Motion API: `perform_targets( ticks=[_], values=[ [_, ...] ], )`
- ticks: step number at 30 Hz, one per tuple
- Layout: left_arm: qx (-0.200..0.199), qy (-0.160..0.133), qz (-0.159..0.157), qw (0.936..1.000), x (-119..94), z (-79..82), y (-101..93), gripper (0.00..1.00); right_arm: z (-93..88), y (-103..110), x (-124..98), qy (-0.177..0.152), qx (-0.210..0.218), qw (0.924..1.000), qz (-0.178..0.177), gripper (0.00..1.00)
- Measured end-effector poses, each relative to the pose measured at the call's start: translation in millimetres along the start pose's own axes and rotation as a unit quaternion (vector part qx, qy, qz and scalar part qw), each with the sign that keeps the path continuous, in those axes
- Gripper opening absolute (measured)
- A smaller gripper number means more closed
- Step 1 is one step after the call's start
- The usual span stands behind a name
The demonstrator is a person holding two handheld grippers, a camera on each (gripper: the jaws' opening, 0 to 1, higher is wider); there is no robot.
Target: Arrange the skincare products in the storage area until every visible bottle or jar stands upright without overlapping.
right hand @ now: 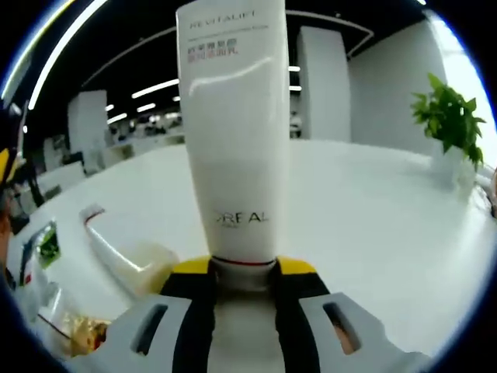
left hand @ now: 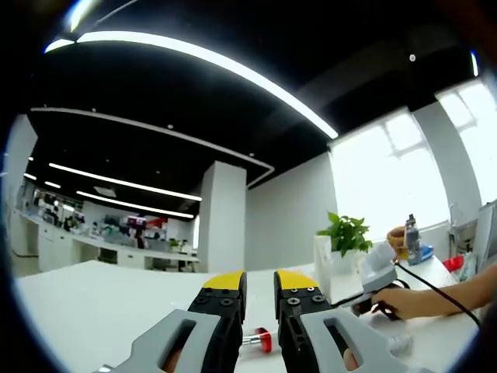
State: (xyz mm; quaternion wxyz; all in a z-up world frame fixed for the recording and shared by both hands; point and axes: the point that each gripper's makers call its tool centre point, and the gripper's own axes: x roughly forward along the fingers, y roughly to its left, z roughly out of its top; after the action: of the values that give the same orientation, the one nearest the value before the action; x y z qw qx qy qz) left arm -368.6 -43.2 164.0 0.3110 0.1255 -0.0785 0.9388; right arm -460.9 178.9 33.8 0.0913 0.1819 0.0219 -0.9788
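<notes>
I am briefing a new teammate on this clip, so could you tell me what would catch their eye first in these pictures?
In the right gripper view, a tall white L'Oreal Revitalift tube dominates the centre, clamped near its base by the right hand-held gripper. In the left gripper view, the left hand-held gripper points across a white table, with a small red-capped item lying beyond its jaws and a potted plant near the bright window.

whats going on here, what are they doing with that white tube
A person is tidying skincare products on a white table with two handheld grippers. The right gripper is clamped on the cap end of a white L'Oreal tube, holding it up. The left gripper holds nothing, its jaws slightly apart above a small red-capped item lying on its side. A potted plant stands farther back.
</notes>
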Motion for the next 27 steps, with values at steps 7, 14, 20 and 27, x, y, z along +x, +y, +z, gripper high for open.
perform_targets(
  ticks=[7,14,20,27],
  values=[
    [0.004,0.002,-0.009,0.9999,1.8,-0.7,-4.5,0.14,3.5,-1.8,13.6,-0.006,-0.015,0.9998,0.013,0.27],
    [-0.001,-0.002,-0.005,1.0000,-0.2,1.7,-2.0,0.14,4.1,-1.0,21.0,-0.011,-0.030,0.9992,0.025,0.27],
    [-0.001,-0.001,0.000,1.0000,-0.6,1.6,0.4,0.14,6.2,-4.6,26.8,-0.015,-0.030,0.9993,0.019,0.27],
    [-0.008,-0.005,0.005,0.9999,-1.7,2.9,3.9,0.14,9.9,-8.9,34.0,-0.014,-0.025,0.9995,0.017,0.28]
  ],
)
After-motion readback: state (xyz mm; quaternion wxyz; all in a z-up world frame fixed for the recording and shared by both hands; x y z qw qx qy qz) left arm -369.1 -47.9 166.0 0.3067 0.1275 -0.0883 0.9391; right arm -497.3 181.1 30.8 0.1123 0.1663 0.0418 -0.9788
